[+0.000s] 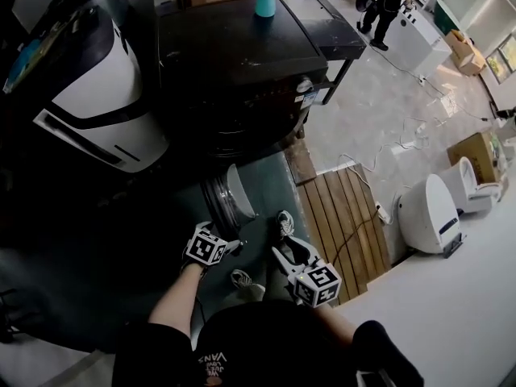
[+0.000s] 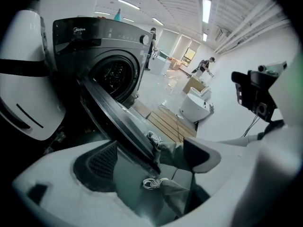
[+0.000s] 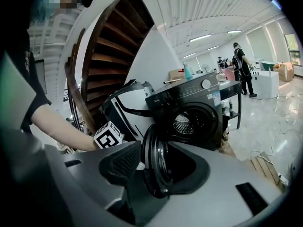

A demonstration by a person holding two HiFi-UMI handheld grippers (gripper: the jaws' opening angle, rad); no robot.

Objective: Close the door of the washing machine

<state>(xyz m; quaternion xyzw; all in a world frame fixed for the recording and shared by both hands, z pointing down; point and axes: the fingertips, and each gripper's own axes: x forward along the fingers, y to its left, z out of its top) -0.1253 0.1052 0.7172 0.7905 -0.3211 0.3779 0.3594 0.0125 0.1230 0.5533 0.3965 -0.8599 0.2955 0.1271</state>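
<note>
- Nearest: both forearms reach in low from the bottom of the head view, angled forward over the floor.
- Right hand-held gripper [image 1: 289,253]: held back, close to the operator's body. Jaws are apart with nothing in them. Its own view looks through the gap at the door, which it does not touch.
- Left hand-held gripper [image 1: 227,245]: further forward, wrist extended, tips at the free edge of the door [image 1: 229,198]. Jaws are wide apart. In the left gripper view the door's rim runs through the gap. No pad visibly presses on it, so I cannot confirm contact.
- Door: swung well out from the washing machine [image 1: 234,63], almost edge-on to the operator. The drum opening [image 2: 113,77] is fully exposed.
- Progress, as I judge it: closing has not begun. The whole swing back to the front panel and the latching are left. The left hand-held gripper looks placed to push the edge, while the right only stands by.
- Beyond:
  - a teal bottle [image 1: 265,1] stands on the machine's top surface;
  - a white-shelled unit [image 1: 105,87] sits just beside the machine;
  - a slatted wooden board [image 1: 343,224] lies on the floor on the other side;
  - far off, a person [image 1: 387,6] is standing.
</note>
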